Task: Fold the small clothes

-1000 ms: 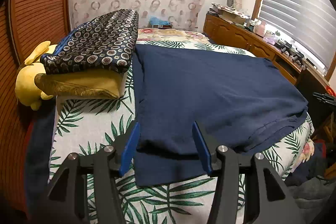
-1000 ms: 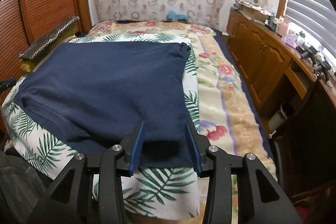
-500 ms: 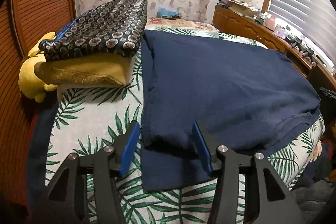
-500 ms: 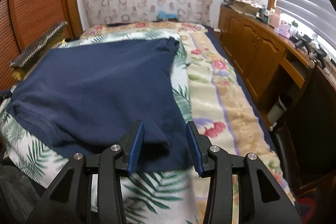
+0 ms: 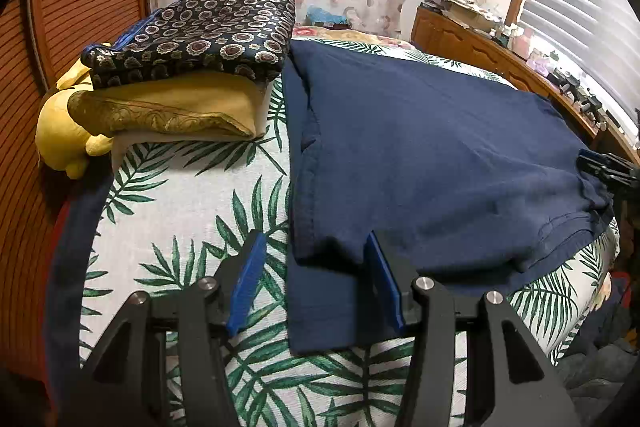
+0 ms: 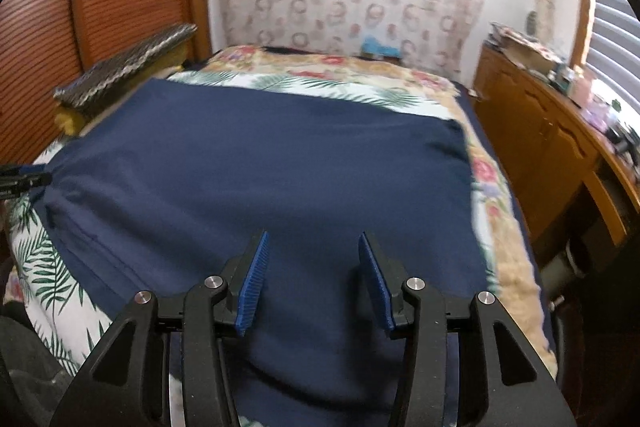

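Note:
A navy garment lies flat on the palm-leaf sheet of a bed, its near part doubled over a lower layer. My left gripper is open, and its blue pads straddle the near left corner of the upper layer without pressing it. In the right wrist view the same garment fills the middle. My right gripper hangs over its near part with jaws opening, cloth below and between the pads but not pinched. Each gripper shows at the edge of the other's view: the right gripper and the left gripper.
A dark patterned pillow rests on a yellow pillow at the back left, beside a yellow plush toy. A wooden cabinet with clutter runs along the right under a window blind. A floral blanket borders the sheet.
My right gripper has slid left from the garment's right corner to over its near middle, and its jaws have widened. My left gripper has sunk slightly toward the near left corner.

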The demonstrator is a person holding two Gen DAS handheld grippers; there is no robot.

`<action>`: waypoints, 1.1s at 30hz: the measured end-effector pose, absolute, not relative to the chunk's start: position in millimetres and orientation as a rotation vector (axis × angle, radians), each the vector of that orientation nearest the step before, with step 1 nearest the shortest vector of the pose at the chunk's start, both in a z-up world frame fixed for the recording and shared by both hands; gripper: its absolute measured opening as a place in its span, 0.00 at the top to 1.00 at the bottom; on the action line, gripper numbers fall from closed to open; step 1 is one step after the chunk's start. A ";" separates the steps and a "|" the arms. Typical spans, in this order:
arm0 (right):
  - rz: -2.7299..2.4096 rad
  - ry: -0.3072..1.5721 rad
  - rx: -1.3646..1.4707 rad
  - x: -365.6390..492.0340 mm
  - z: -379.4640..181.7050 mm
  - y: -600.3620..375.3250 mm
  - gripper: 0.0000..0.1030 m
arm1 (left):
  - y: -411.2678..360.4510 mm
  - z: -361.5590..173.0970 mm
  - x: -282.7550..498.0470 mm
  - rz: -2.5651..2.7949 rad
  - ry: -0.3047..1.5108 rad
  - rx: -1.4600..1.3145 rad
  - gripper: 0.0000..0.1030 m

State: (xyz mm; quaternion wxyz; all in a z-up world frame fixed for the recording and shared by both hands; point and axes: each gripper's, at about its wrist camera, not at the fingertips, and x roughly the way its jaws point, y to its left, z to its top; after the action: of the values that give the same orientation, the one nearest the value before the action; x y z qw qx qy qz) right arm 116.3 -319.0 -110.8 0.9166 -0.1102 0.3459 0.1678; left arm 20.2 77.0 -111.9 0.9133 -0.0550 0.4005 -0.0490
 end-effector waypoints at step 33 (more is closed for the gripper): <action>0.406 0.814 -0.233 138.9 -137.9 -297.7 0.48 | 75.0 -113.0 20.9 -0.136 0.802 -0.151 0.92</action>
State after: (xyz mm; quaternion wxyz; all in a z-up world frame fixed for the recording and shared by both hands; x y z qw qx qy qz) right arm 138.9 -297.7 -137.9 0.8919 -0.1124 0.3921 0.1955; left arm 20.9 75.0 -113.0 0.9157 -0.0735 0.3894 -0.0662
